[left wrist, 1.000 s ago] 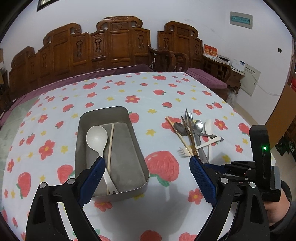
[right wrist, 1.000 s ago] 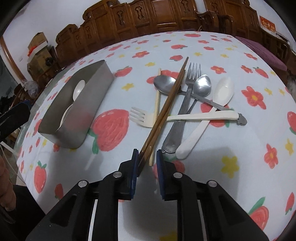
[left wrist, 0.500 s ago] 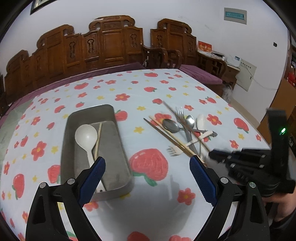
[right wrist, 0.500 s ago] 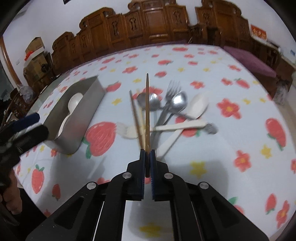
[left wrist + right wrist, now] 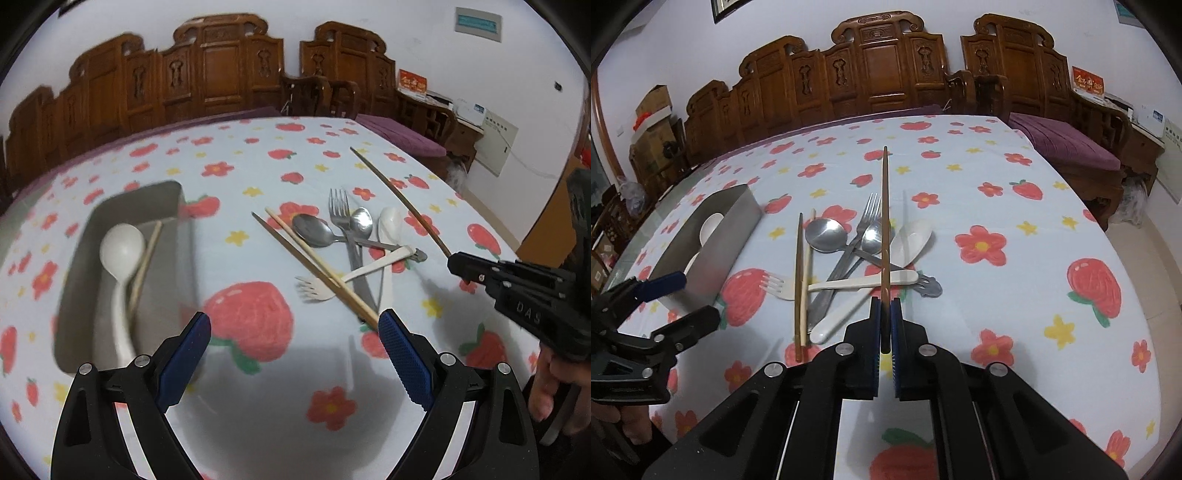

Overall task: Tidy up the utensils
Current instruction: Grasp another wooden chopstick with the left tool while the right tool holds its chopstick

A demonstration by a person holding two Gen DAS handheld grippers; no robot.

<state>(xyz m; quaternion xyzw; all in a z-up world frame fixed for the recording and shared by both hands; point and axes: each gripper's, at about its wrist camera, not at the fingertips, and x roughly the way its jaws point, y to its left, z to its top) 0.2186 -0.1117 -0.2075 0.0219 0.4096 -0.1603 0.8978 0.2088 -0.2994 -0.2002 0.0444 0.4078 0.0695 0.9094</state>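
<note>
Where your right hand-held gripper (image 5: 884, 319) clamps one slim dark wooden chopstick (image 5: 885, 221), raised toward twelve o'clock, your left hand-held gripper (image 5: 294, 341) gapes empty. Rectangular brushed-metal tray (image 5: 173, 201), ten o'clock: glossy white spoon (image 5: 122, 247). Heaped cutlery (image 5: 347, 251) on printed cloth surface (image 5: 258, 387).

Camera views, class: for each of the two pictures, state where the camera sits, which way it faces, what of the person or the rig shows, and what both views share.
Left wrist: rides the left gripper, jaws open and empty, looking down across the table; the right gripper and a hand show at right.
Right wrist: rides the right gripper, shut on a dark chopstick; the left gripper shows at lower left.
Shared: metal tray, utensil pile, strawberry tablecloth.
</note>
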